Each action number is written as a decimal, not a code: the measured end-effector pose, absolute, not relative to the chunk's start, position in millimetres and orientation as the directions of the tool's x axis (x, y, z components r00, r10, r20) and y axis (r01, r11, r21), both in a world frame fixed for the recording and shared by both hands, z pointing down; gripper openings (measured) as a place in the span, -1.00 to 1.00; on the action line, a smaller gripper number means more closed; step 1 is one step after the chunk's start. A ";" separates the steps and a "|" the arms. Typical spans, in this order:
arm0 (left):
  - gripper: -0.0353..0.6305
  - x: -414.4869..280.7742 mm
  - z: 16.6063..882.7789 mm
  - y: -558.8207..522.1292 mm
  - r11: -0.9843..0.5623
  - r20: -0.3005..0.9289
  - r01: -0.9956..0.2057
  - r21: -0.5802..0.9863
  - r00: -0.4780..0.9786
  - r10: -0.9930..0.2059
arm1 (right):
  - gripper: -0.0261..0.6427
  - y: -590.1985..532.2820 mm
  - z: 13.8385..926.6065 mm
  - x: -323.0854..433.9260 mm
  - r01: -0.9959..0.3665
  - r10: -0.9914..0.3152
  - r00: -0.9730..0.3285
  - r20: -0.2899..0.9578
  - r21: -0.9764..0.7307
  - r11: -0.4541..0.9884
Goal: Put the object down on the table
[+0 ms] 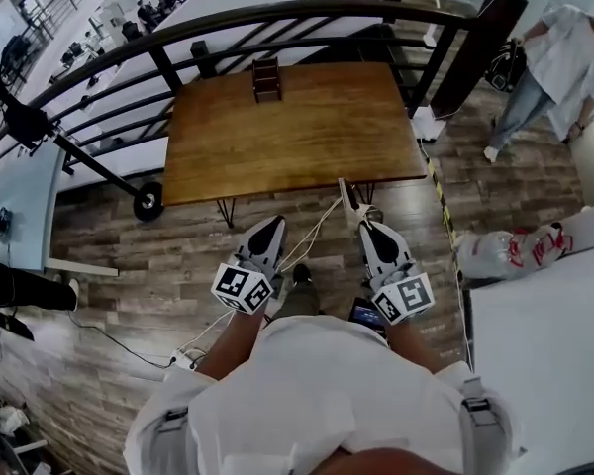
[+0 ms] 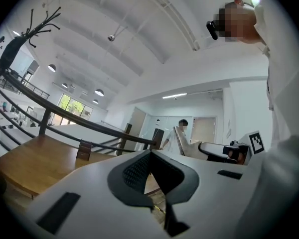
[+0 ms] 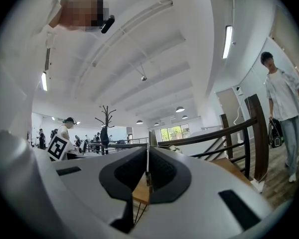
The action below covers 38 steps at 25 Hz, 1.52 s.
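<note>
Right gripper view: right gripper (image 3: 147,176) jaws closed on a thin pale flat piece (image 3: 147,158), seen edge-on, sticking out past the tips; can't tell what it is. Head view: the piece points fwd over the floor, just short of the table (image 1: 297,137) near edge, not yet over the top. Left gripper (image 1: 270,228) jaws together, nothing btwn them, held low beside the right

Risks, my read: piece is thin & held by one end, so if the jaws part before it's over the wood it drops to the floorboards. Let go from high up or on edge, it could flip or slide, poss. off the near edge. Lying flat, it'd prob. be hard to re-pick. A pale cable (image 1: 317,226) runs by the feet, so snag/trip risk when stepping in

Surface: brown wood top, flat, mostly bare. Only a small dark wooden holder (image 1: 266,79) at the far side, well apart from the near edge. Dark curved railing (image 1: 277,13) behind the table. Another person (image 1: 559,57) stands far right, well apart from the table
</note>
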State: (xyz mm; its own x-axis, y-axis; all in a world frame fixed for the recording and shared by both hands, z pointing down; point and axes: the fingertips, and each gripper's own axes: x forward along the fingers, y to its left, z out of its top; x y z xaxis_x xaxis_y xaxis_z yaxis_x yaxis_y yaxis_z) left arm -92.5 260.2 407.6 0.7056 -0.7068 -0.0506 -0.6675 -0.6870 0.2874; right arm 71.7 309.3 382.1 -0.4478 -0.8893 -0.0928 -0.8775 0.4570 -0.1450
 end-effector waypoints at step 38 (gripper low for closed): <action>-0.85 -67.7 408.8 -69.8 -0.651 -0.069 -0.676 0.345 0.674 -0.736 | -0.84 -14.4 374.6 130.7 -0.882 -0.907 -0.417 -0.064 -0.211 0.421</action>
State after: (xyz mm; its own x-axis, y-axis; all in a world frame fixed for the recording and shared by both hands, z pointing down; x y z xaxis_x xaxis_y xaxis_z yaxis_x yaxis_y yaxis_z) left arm -67.7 -69.8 408.8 0.6738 -0.7357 -0.0688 -0.6759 -0.6513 0.3450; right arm 130.7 -14.4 374.6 -0.4169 -0.9067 -0.0640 -0.8824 0.4206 -0.2108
